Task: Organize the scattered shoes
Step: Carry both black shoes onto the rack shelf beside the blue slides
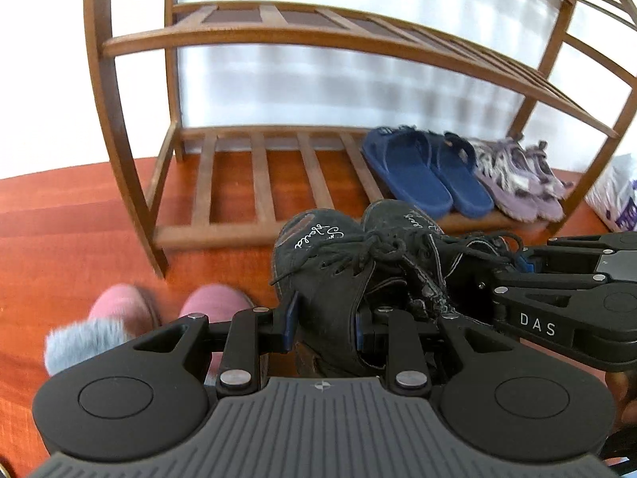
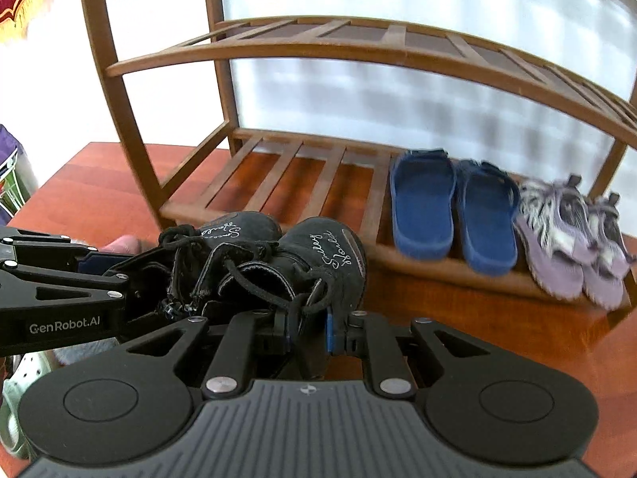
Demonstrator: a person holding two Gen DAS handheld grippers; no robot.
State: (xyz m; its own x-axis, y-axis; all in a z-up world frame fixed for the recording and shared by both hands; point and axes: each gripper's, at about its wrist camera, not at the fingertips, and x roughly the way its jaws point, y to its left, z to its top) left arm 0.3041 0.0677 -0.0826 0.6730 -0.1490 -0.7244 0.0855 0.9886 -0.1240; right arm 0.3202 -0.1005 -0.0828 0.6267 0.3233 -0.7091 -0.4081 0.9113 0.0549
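You hold one black lace-up shoe in each gripper — the left gripper [image 1: 326, 328] clamps the collar of the left black shoe [image 1: 318, 263], the right gripper [image 2: 308, 328] pinches the collar and laces of the right black shoe [image 2: 318, 263]. Carrying them side by side, toes forward, keeps the pair together for the shoe rack [image 1: 239, 183]. The blue slides [image 1: 430, 175] and purple sandals [image 1: 517, 183] fill the bottom shelf's right end, so the bare slats toward its left corner look like your spot. The pink slippers [image 1: 123, 310] sit on the floor by the rack's front left leg — likely next.
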